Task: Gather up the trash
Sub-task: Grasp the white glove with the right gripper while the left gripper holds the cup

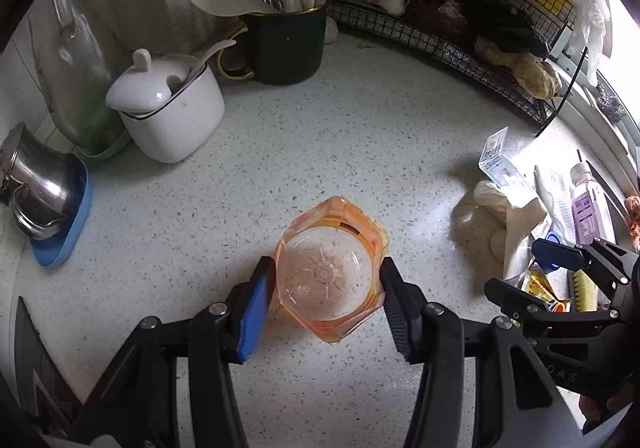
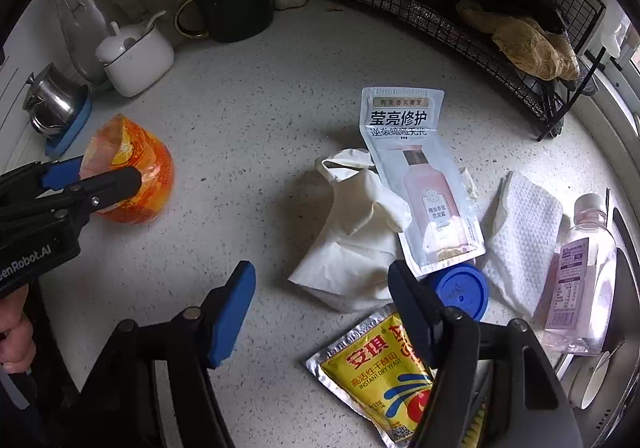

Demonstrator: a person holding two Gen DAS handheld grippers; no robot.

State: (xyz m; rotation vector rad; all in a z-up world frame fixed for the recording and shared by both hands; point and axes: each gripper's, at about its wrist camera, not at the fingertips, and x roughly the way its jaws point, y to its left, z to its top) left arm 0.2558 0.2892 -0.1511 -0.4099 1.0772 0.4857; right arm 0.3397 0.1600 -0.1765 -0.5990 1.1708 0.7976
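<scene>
My left gripper (image 1: 328,304) points down at the speckled counter and is shut on an orange see-through plastic cup (image 1: 328,268), one pad pressed on each side. In the right wrist view the same cup (image 2: 136,167) hangs in the left gripper (image 2: 100,175) at the left. My right gripper (image 2: 324,312) is open over the counter, nothing between its pads. Just ahead of it lie a crumpled white glove (image 2: 352,232), a shampoo sachet (image 2: 420,175), a blue lid (image 2: 464,292) and a yellow yeast packet (image 2: 380,372).
A white paper towel (image 2: 524,232) and a pink bottle (image 2: 580,272) lie at the right. A black wire rack (image 2: 460,19) with ginger runs along the back right. At the back left stand a dark utensil mug (image 1: 286,43), a white lidded pot (image 1: 172,115) and a steel jug (image 1: 36,187).
</scene>
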